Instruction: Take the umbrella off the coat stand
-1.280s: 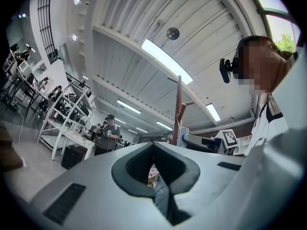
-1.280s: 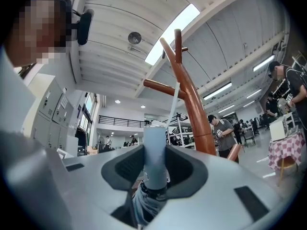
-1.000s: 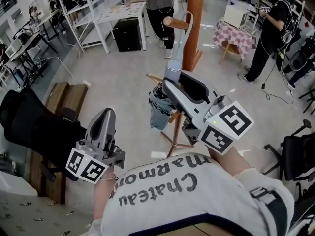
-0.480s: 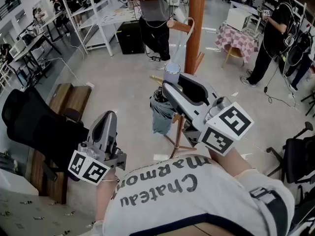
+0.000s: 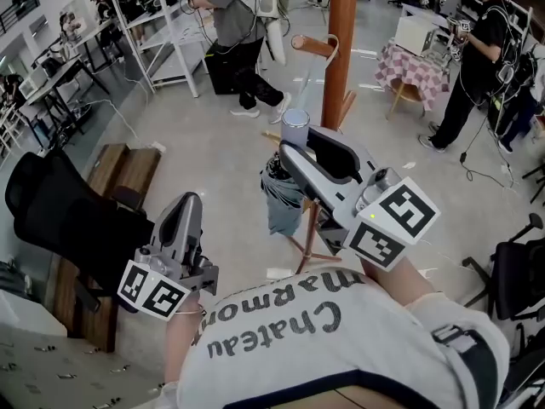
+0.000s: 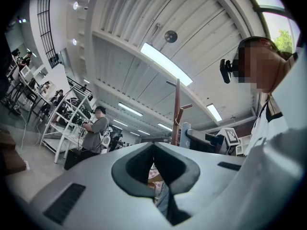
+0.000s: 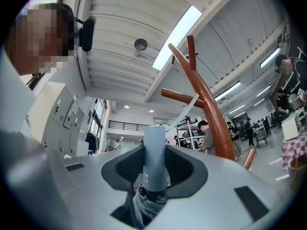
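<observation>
The brown wooden coat stand (image 5: 338, 54) rises ahead of me. A folded grey-blue umbrella (image 5: 279, 196) hangs beside its pole, with the pale blue handle (image 5: 295, 129) uppermost. My right gripper (image 5: 295, 149) is shut on that handle. In the right gripper view the handle (image 7: 154, 155) stands upright between the jaws, and a pale strap (image 7: 188, 109) runs from it up to a peg on the stand (image 7: 213, 123). My left gripper (image 5: 185, 216) is held low at the left, away from the stand. Its jaws (image 6: 153, 166) meet with nothing between them.
A black office chair (image 5: 60, 220) and a wooden bench (image 5: 119, 170) are at the left. White shelving (image 5: 157, 28) with a person (image 5: 232, 20) is behind. A checked-cloth table (image 5: 407, 62) and another person (image 5: 475, 58) are at the right. Another chair (image 5: 519, 271) stands near right.
The person by the shelving has walked to the left. My grippers and the umbrella have stayed about where they were.
</observation>
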### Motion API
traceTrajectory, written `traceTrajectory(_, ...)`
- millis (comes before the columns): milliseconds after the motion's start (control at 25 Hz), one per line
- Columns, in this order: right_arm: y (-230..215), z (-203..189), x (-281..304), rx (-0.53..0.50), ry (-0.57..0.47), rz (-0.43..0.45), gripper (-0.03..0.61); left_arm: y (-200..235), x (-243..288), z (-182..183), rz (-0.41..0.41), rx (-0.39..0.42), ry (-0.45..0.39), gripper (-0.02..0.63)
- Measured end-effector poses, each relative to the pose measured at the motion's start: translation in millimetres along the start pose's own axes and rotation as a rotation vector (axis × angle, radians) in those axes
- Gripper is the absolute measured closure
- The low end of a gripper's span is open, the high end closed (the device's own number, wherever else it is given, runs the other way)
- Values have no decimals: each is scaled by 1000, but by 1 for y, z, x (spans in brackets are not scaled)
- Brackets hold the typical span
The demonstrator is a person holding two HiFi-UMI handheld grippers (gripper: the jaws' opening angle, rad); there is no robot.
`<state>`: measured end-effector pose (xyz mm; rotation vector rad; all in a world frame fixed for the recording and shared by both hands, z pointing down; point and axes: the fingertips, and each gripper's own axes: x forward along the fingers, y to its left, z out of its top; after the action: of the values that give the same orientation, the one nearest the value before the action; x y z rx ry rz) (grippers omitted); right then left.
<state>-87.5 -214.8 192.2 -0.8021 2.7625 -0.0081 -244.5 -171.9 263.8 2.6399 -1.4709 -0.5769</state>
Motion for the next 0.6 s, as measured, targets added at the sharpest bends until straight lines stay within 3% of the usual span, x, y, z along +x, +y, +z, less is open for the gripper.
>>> traceTrajectory(600, 11, 0, 9, -2, -1, 53, 431, 5, -3, 2, 10, 7, 10, 589)
